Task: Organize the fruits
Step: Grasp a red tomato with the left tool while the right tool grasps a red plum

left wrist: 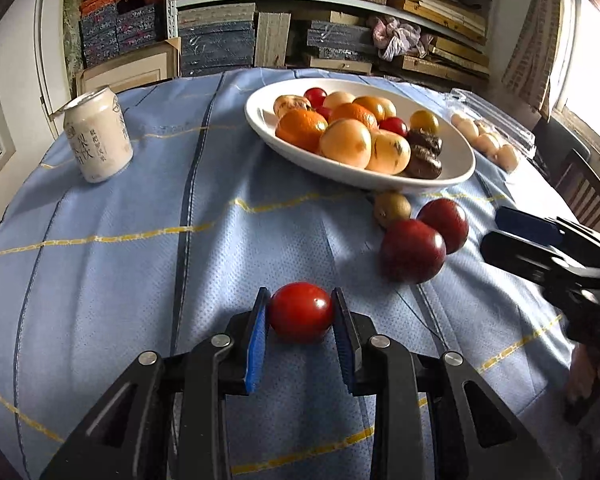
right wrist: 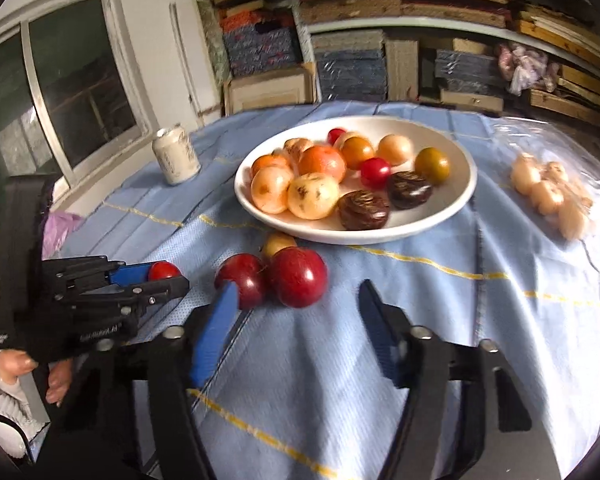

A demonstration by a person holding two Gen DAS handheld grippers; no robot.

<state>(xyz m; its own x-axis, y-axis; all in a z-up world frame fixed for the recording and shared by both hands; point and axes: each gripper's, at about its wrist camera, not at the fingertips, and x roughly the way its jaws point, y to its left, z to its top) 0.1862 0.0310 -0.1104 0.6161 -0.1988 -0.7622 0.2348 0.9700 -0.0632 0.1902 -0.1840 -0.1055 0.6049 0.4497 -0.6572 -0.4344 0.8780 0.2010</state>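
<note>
My left gripper (left wrist: 301, 293) is shut on a small red tomato (left wrist: 301, 312) just above the blue tablecloth; the same gripper (right wrist: 156, 280) and tomato (right wrist: 163, 270) appear at the left of the right wrist view. My right gripper (right wrist: 297, 288) stands open with nothing between its blue pads. Just past its fingertips lie two dark red plums (right wrist: 298, 276) (right wrist: 242, 276) touching each other, with a small brownish fruit (right wrist: 278, 242) behind them. A white bowl (right wrist: 244, 196) farther back holds several orange, yellow, red and dark brown fruits. In the left wrist view the plums (left wrist: 413, 250) lie ahead to the right.
A pale drink can (left wrist: 98, 136) stands at the far left of the table. A clear plastic pack of pale round fruits (right wrist: 548, 192) lies right of the bowl. Shelves stacked with boxes line the back wall. A wooden chair (left wrist: 588, 188) stands at the right.
</note>
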